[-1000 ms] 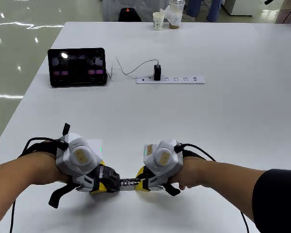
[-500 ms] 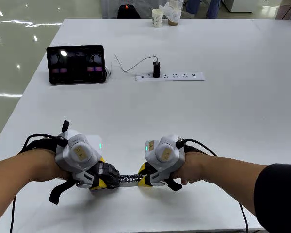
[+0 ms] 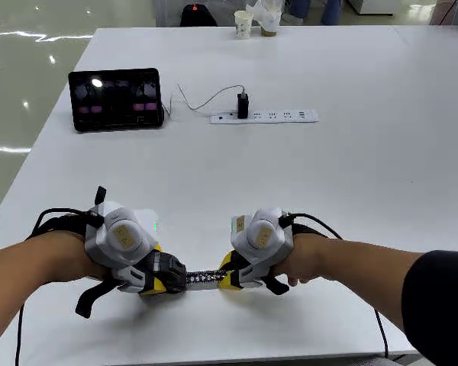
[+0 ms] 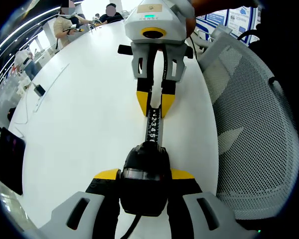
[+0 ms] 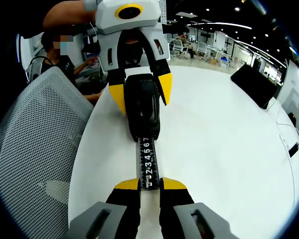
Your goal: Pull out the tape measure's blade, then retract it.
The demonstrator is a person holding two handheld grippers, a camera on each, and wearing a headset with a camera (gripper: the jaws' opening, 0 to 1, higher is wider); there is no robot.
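Gripping the tape measure's black case (image 4: 144, 172) by its two flat sides, the left gripper (image 3: 156, 278) has its yellow-tipped jaws closed on it at the lower left-centre of the head view, low over the white table (image 3: 328, 191). The right gripper (image 5: 149, 185) faces it from just beside, jaws pinched together on the end of the blade (image 5: 147, 159). A short run of blade, white numerals on black, spans the gap between them.

The case looks hard, compact and fairly dense, and its smooth shell could slide under a sideways tug, so the broad faces seem the sound place to clamp. The blade appears thin and springy. It is probably stiff over so short a span, but it may buckle or twist if bent off its line. It may also be slick between the pads, and likely to snap home if let go suddenly. Pinching at the very tip, pulling straight, seems wisest.

At the top centre of the head view a paper cup (image 3: 244, 24) and a second cup (image 3: 269, 19) stand near the far table edge. What they hold cannot be made out.
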